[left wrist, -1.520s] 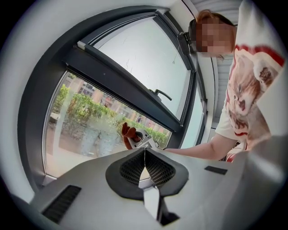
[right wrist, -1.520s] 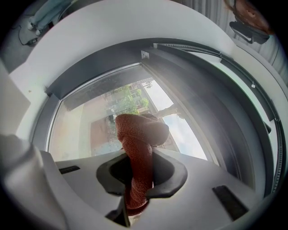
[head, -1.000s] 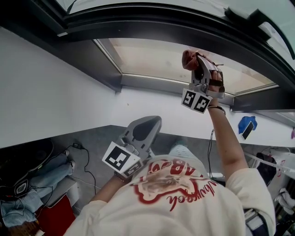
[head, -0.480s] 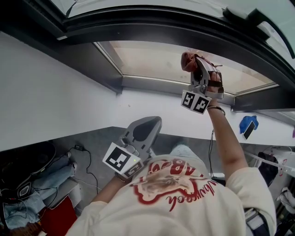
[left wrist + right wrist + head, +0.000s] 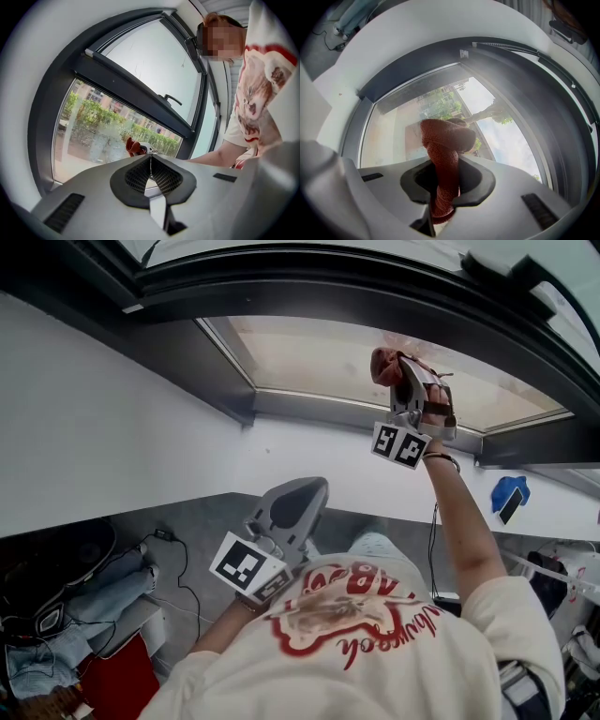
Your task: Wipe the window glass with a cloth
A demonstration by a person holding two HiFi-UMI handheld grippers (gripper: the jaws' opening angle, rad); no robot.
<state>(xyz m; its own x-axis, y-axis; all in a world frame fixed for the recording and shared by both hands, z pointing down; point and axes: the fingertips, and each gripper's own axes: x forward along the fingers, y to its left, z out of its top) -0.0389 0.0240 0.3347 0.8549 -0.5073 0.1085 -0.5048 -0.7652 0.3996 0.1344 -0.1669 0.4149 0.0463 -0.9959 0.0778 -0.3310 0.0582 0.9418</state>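
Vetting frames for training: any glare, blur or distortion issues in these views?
Head view: strong fisheye curve in the window frame, even light, sharp. Left gripper view: dark round vignette, upper pane washed out bright, left gripper body soft up close. Right gripper view: hazy glare over the window glass, yet the cloth in the right gripper reads sharp.

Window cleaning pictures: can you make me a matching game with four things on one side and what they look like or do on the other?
Things:
1. cloth
2. left gripper
3. right gripper
4. window glass

Descriptions:
A. jaws together with nothing between them
B. jaws clamped on something
C. reddish-brown and bunched up
D. see-through, with green bushes behind it

Right pairs: 1-C, 2-A, 3-B, 4-D
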